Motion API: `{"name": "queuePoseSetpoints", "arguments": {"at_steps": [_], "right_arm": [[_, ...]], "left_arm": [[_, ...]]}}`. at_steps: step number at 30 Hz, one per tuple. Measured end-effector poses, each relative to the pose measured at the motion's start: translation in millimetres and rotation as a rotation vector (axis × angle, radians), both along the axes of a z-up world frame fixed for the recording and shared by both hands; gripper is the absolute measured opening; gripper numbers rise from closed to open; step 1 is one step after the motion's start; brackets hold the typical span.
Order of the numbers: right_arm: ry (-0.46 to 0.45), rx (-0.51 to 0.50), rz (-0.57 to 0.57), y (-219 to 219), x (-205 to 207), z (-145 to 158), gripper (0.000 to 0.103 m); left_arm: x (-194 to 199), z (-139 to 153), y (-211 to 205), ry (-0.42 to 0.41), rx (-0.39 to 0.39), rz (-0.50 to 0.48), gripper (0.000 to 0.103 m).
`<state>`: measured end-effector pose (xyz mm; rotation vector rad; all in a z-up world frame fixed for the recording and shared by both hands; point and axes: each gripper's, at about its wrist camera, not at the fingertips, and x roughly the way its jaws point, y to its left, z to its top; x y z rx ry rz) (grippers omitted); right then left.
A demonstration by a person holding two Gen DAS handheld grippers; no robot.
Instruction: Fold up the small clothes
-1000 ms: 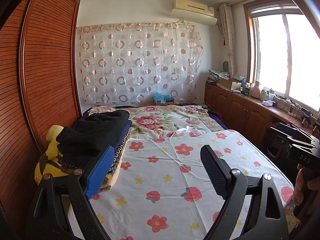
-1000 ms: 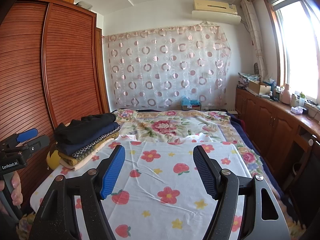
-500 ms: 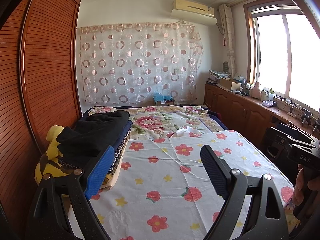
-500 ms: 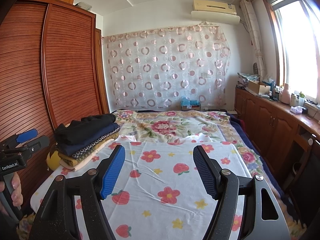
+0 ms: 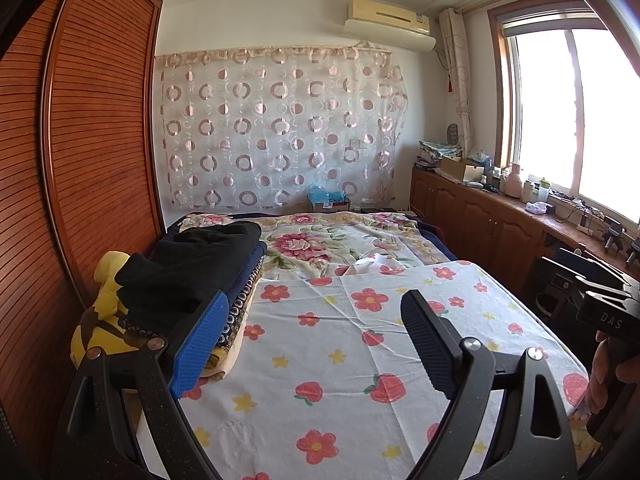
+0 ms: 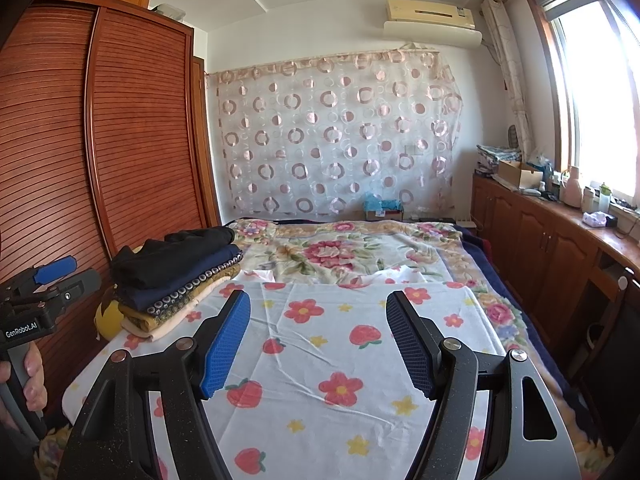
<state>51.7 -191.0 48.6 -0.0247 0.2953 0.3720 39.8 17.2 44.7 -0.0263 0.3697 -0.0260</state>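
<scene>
- The left gripper (image 5: 314, 344), a black two-finger tong with a blue textured pad on one finger and a dark ribbed pad on the other, hangs above the bed with its fingers spread wide and nothing between them.
- The right gripper (image 6: 318, 344), built the same way, is likewise spread wide and empty, held over the near part of the bed.
- Below both lies a white cotton sheet printed with red flowers, strawberries and yellow stars (image 5: 352, 360) – it is spread flat with light creases.
- The task's things, a stack of folded small clothes (image 6: 176, 280), sit at the left edge of the bed, next to the wardrobe: black garments on top, a navy piece under them, then a patterned layer with pale rings, then mustard and cream layers at the bottom.
- In the left wrist view the stack (image 5: 192, 276) rises just behind the blue pad; whether they touch cannot be told.
- A yellow plush toy with dark markings (image 5: 106, 320) is wedged between the stack and the slatted reddish-brown wooden wardrobe (image 6: 132, 132).
- Beyond the sheet lies a cream blanket with large pink roses (image 6: 340, 252).
- A sheer curtain with pink circles (image 6: 336, 136) covers the far wall – a beige air conditioner (image 6: 430, 18) is mounted above it.
</scene>
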Motion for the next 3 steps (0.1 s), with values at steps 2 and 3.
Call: {"name": "queuePoseSetpoints", "arguments": {"at_steps": [2,3], "right_arm": [[0.001,0.000,0.001,-0.3,1.1,-0.4,0.072],[0.001,0.000,0.001,-0.6,1.4,-0.2,0.072]], "left_arm": [[-0.1,-0.1,-0.2,0.000,0.001,0.000,0.089],[-0.1,-0.4,0.1,-0.001,0.002,0.001,0.089]]}}
